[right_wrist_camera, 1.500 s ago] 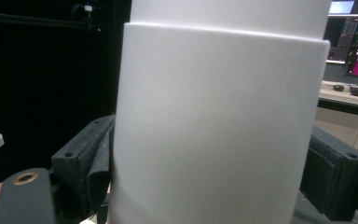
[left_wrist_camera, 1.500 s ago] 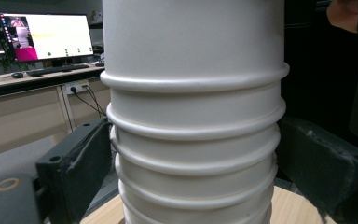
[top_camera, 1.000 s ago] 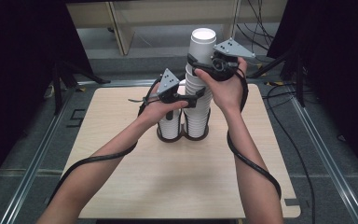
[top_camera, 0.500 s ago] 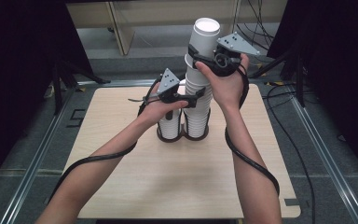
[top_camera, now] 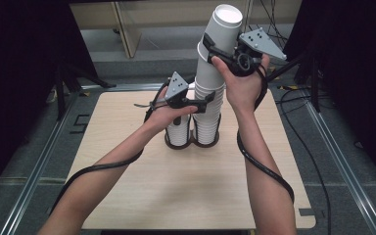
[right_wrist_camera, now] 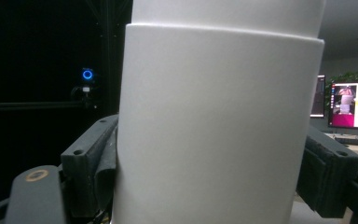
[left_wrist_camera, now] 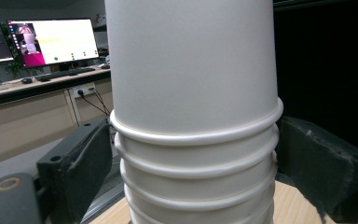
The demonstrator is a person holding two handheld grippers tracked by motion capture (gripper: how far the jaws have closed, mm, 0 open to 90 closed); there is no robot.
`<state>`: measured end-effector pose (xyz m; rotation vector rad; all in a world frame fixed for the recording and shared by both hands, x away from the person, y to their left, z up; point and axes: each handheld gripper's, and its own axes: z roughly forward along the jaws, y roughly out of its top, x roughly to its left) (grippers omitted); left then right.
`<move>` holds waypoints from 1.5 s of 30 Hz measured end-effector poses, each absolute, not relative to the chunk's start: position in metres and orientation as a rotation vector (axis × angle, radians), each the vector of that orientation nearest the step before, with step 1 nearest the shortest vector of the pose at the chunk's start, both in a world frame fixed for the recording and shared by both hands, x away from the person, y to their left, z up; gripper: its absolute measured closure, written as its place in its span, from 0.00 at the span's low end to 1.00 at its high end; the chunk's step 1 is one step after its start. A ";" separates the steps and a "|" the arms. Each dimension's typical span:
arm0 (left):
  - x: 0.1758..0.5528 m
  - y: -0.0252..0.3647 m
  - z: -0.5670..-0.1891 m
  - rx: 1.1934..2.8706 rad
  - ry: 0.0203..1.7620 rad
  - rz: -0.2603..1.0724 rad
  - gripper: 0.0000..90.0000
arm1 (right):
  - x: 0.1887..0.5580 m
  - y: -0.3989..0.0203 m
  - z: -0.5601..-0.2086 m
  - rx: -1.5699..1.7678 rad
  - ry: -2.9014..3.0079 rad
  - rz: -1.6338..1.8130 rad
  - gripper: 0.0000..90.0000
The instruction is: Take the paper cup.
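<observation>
A tall stack of white paper cups point(top_camera: 208, 105) stands in a black double holder point(top_camera: 191, 143) on the wooden table point(top_camera: 186, 186). My left gripper point(top_camera: 203, 98) is shut on this stack low down; its ribbed rims point(left_wrist_camera: 196, 158) sit between the two jaws. The upper cups point(top_camera: 220, 34) lean to the right above the stack. My right gripper point(top_camera: 223, 54) is shut on them; its jaws have just been closing, and the white cup wall point(right_wrist_camera: 214, 130) is between the pads. A shorter cup stack point(top_camera: 178, 132) occupies the holder's left ring.
Metal rails point(top_camera: 39, 166) run along both sides of the table. Cables trail from both grippers over the forearms. A desk with lit monitors point(left_wrist_camera: 51, 42) stands beyond the table. Dark curtains hang at left and right.
My right gripper has risen with the upper cups, which now lean to the right, away from the stack below. The left gripper has stayed where it was.
</observation>
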<state>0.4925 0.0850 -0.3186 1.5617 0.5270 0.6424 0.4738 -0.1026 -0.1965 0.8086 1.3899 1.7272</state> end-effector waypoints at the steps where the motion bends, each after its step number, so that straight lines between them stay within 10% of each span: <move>1: 0.492 0.085 -0.318 1.560 0.526 0.645 0.11 | 0.473 -0.102 -0.196 0.821 1.387 1.737 0.21; 45: 0.426 0.150 -0.328 1.533 0.449 0.667 0.01 | 0.399 -0.152 -0.218 0.823 1.311 1.782 0.22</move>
